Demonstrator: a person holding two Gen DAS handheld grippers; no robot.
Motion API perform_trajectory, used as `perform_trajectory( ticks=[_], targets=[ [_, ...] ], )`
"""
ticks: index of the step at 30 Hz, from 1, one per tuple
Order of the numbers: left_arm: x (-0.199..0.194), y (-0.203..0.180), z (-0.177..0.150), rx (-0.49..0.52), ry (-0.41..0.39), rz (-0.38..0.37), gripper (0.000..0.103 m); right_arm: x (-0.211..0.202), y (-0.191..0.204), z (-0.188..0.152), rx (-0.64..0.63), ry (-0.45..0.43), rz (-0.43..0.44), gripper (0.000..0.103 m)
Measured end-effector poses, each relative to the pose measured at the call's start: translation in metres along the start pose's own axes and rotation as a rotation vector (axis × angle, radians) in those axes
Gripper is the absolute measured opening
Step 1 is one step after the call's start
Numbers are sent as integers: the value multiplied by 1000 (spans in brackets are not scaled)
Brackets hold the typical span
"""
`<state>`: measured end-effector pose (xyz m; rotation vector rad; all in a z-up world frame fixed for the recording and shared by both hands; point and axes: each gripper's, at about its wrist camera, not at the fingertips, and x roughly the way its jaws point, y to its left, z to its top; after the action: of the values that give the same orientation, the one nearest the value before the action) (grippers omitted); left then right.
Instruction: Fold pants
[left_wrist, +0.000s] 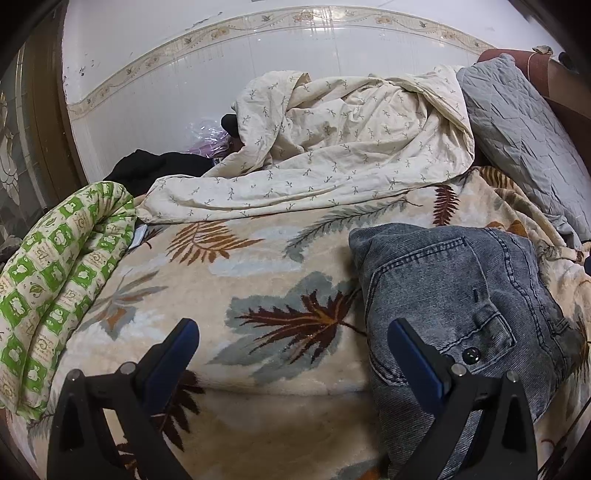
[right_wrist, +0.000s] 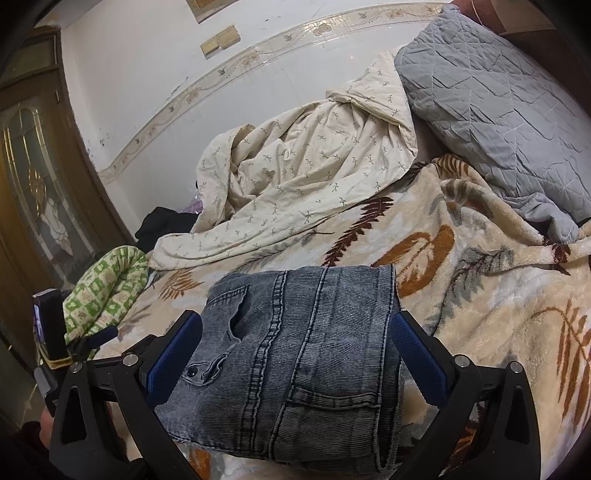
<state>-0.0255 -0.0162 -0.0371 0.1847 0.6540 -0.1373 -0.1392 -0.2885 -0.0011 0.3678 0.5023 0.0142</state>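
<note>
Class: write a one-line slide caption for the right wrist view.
Open right gripper straddles folded jeans on the leaf-print blanket.

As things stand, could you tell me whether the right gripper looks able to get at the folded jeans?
Probably yes. The right gripper is open with its fingers either side of the folded jeans on the leaf-print blanket, and nothing lies between them.

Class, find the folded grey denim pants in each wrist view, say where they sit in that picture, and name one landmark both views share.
Left wrist view: the pants lie at lower right on the leaf-print blanket, behind the right finger of the open left gripper.
Right wrist view: the pants fill the lower centre, between the fingers of the open right gripper.
Shared landmark: the grey quilted pillow at upper right.
</note>
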Motion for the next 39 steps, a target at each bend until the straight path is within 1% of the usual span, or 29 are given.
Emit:
perform_trajectory(
  ticks=[39],
  targets=[
    [-1,1,1,-5,6,-13,103,0,-1,0,13,-5,-6,103]
  ],
)
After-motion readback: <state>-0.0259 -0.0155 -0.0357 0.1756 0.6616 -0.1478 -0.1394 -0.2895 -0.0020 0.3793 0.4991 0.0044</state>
